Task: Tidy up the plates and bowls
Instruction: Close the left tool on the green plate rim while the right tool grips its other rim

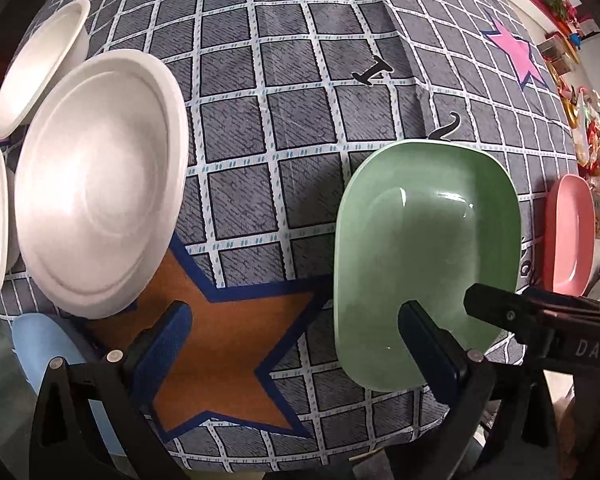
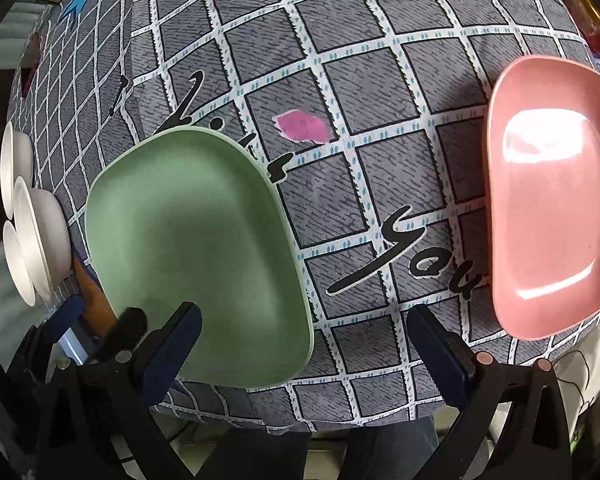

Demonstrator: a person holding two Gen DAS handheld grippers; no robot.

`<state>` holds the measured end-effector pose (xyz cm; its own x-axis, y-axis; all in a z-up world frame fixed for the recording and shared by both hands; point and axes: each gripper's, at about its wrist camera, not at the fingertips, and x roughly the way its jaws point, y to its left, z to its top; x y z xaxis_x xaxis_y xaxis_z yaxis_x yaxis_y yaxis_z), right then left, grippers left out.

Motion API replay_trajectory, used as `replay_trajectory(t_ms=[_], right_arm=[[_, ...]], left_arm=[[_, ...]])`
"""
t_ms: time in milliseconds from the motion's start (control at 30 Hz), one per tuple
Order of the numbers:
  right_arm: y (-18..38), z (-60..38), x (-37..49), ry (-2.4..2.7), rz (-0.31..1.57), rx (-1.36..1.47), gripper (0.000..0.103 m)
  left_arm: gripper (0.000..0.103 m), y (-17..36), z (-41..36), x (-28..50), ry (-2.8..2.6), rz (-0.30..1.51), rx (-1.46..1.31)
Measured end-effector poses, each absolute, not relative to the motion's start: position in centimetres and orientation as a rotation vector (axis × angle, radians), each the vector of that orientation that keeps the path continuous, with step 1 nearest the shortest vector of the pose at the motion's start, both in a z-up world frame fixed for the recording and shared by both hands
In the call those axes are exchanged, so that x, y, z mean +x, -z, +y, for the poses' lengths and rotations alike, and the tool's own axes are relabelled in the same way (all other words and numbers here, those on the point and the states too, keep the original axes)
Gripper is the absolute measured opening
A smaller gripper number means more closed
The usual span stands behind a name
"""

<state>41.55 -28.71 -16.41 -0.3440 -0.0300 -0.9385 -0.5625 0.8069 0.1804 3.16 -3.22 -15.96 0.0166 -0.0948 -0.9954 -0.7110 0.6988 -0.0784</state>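
Open centre: bare checked tablecloth [image 2: 380,184] between green plate [image 2: 196,256] and pink plate [image 2: 548,196], right wrist view.
Left edge: white plate [image 1: 96,180] and white bowls [image 1: 40,64] crowd together, left wrist view.
Lower left: blue dish [image 1: 44,344] by left fingers.

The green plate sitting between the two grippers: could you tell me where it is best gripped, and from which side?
Probably by the near rim of the green plate, approached low from the table's front edge. Its raised, sloping rim gives the fingers a lip, and that edge lies closest to the open right gripper. The pink plate sits well clear.
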Motion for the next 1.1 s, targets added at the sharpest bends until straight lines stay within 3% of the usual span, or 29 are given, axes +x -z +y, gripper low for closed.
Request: replay_trajectory(t_ms=[433,733,833,1000,1100], right_arm=[[18.1,-27.3,42.0,-0.571,1.819,-0.534,0.103],[18.1,-26.9,42.0,-0.541,1.765,-0.652,0.103],[18.5,-26.7,42.0,-0.522,1.797,-0.665,0.103],[19.7,-26.0,43.0,-0.524,1.865,-0.652,0.103],[18.7,-26.4,43.1,-0.545,1.796,-0.62,0.103]], left_arm=[[0.103,18.5,-3.0,6.8,-0.56,1.552,-0.651],[0.103,18.4,-5.3,7.0,-0.581,1.493,-0.622],[0.103,18.3,-6.3,7.1,-0.542,1.558,-0.635],[0.103,17.5,-5.9,8.2,-0.588,1.516,-0.631],[0.098,17.6,-6.4,8.7,-0.572,1.532,-0.592]])
